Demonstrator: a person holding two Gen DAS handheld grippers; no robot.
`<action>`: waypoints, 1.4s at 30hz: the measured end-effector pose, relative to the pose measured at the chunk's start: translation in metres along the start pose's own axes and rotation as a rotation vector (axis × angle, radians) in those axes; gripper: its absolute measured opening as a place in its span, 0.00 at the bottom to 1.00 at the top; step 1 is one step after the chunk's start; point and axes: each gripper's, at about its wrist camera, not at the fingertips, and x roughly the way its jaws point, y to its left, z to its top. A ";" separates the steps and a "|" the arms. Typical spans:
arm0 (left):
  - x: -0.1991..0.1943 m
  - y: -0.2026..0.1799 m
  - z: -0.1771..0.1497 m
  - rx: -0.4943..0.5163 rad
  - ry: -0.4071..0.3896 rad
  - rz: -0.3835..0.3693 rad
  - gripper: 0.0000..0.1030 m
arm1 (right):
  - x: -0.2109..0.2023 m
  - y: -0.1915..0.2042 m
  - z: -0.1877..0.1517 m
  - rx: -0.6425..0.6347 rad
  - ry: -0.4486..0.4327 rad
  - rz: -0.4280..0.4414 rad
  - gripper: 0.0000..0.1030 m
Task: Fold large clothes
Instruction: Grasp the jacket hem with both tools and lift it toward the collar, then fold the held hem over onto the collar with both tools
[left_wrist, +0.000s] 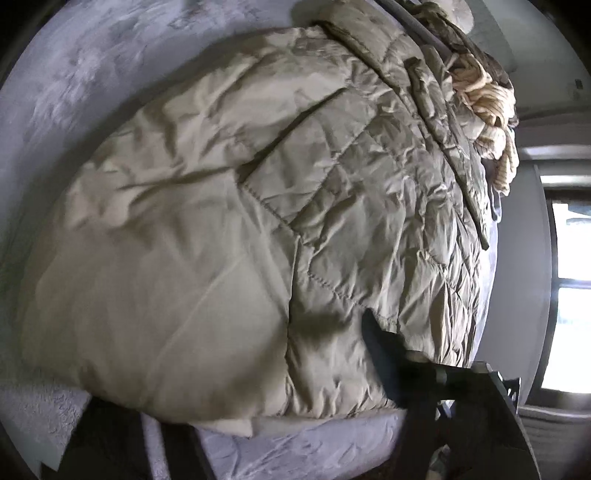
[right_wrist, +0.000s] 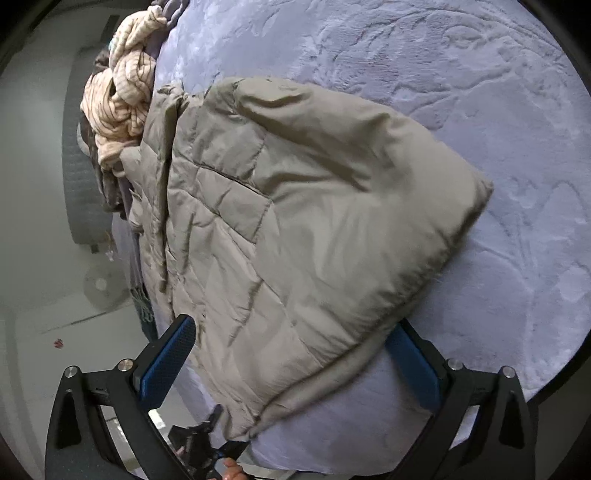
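A large beige quilted puffer jacket (left_wrist: 229, 206) lies folded on a lavender plush bed cover (left_wrist: 92, 62); it also shows in the right wrist view (right_wrist: 295, 221). My right gripper (right_wrist: 291, 354) is open, with its blue-padded fingers (right_wrist: 168, 363) straddling the jacket's near edge without pinching it. My left gripper shows only as one dark finger (left_wrist: 380, 350) lying against the jacket's lower right edge; its other finger is hidden. The left gripper's tool body appears at the bottom of the right wrist view (right_wrist: 199, 439), below the jacket's corner.
A pile of cream striped knitwear (right_wrist: 122, 92) and darker clothes lies at the bed's far edge, beside the jacket's collar; it also shows in the left wrist view (left_wrist: 487, 107). A window (left_wrist: 569, 295) is on the right. Bare lavender bed cover (right_wrist: 443, 74) stretches beyond the jacket.
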 end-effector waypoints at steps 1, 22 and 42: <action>-0.001 -0.001 0.001 0.011 0.004 -0.002 0.31 | 0.001 0.000 0.001 0.008 0.003 0.008 0.89; -0.076 -0.076 0.029 0.231 -0.186 0.060 0.17 | 0.001 0.065 0.028 -0.231 0.070 -0.072 0.08; -0.108 -0.217 0.168 0.372 -0.508 0.145 0.17 | -0.004 0.307 0.102 -0.792 -0.071 -0.030 0.06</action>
